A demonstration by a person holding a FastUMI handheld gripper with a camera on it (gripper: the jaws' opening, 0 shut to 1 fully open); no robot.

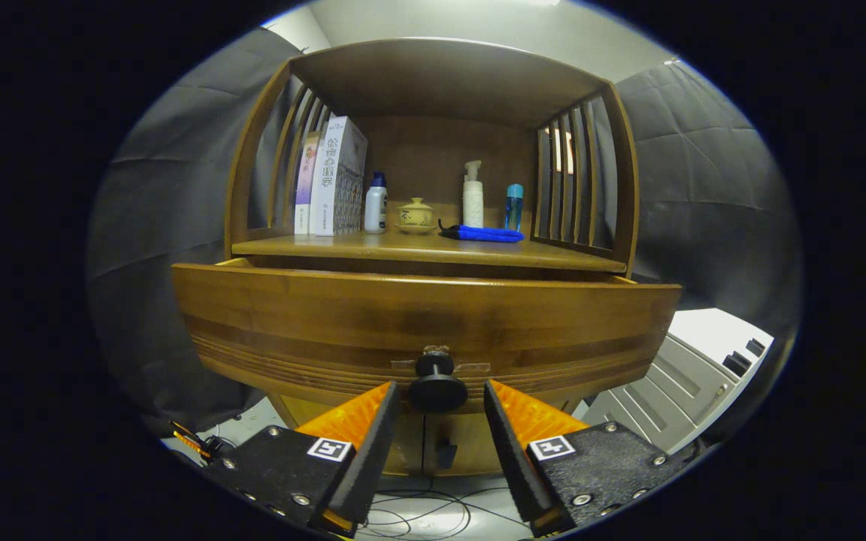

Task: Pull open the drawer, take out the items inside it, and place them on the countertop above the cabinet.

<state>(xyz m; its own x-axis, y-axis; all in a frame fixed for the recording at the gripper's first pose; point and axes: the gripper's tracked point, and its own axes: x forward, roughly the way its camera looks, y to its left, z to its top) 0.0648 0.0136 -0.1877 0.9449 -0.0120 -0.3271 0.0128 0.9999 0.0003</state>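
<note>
The drawer (425,315) front is warm brown wood with darker horizontal bands and fine grooved lines; its knob (437,383) is black. On the countertop (418,249) lie a bright blue cloth (482,234), a pale yellow lidded pot (416,215), a white pump bottle (472,195), and a translucent blue bottle (514,206).

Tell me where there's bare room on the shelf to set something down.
The front strip of the shelf is bare, ahead of the books and blue cloth. The back row is crowded. The gripper is open around the drawer knob.
</note>
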